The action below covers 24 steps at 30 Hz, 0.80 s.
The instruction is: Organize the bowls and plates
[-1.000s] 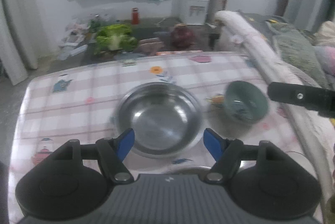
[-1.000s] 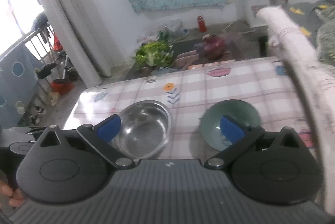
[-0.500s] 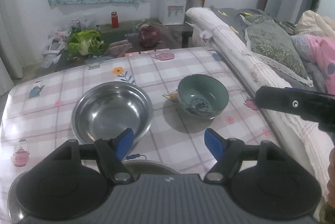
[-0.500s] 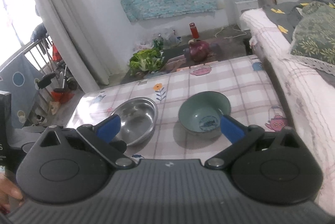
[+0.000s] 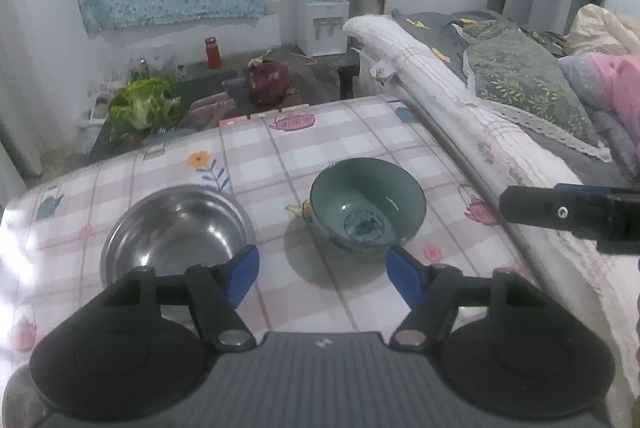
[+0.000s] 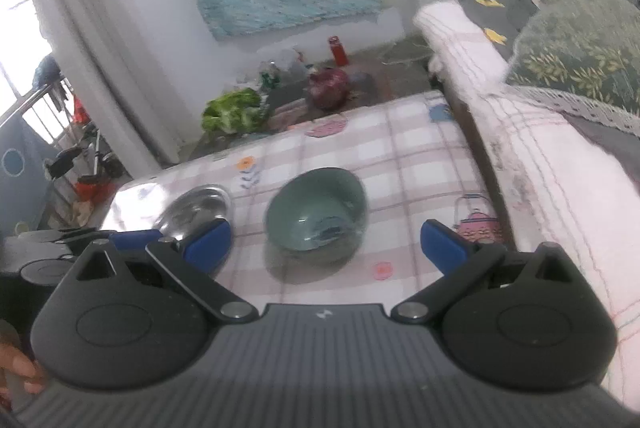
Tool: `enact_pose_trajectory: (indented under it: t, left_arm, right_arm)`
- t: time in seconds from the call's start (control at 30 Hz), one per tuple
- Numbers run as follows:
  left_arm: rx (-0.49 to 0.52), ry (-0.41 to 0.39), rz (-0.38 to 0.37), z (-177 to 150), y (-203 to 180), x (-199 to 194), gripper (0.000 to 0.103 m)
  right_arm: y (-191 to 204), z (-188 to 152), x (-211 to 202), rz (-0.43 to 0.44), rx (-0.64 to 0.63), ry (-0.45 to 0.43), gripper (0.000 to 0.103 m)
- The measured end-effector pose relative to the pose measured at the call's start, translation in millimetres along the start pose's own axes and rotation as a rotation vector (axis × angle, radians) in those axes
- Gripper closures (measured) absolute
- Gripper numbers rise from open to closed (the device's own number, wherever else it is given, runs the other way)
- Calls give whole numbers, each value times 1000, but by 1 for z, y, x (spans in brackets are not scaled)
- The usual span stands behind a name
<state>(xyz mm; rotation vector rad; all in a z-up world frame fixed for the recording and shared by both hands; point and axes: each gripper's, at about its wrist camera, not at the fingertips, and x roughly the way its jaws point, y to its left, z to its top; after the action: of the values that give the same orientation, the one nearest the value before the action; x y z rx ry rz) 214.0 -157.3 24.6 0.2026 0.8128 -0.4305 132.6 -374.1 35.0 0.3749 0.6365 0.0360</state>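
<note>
- Both pairs of jaws stand wide apart and hold nothing: my left gripper [image 5: 322,270] and right gripper [image 6: 326,242] each hang back short of the green bowl [image 5: 367,206], the likely next pick.
- It sits upright and empty on the worktop [image 5: 320,136], so a rim grasp looks open.
- Just beside it, apart, the steel bowl [image 5: 176,228] is empty too.
</note>
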Motion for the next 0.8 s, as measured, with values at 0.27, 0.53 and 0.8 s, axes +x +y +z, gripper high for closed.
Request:
enact_pose_trajectory:
  t: [0.27,0.53,0.8]
  left_arm:
    - [-35,43,1,19,0,51,48]
    - [-77,143,15,27,6,97,73]
    - [-63,178,24,31,0,112,87]
  right_arm:
    - [-34,15,54,-8,60,69,15]
    - [-45,25,118,-4,76,151,48]
    - [-44,24,158,7,74,200,80]
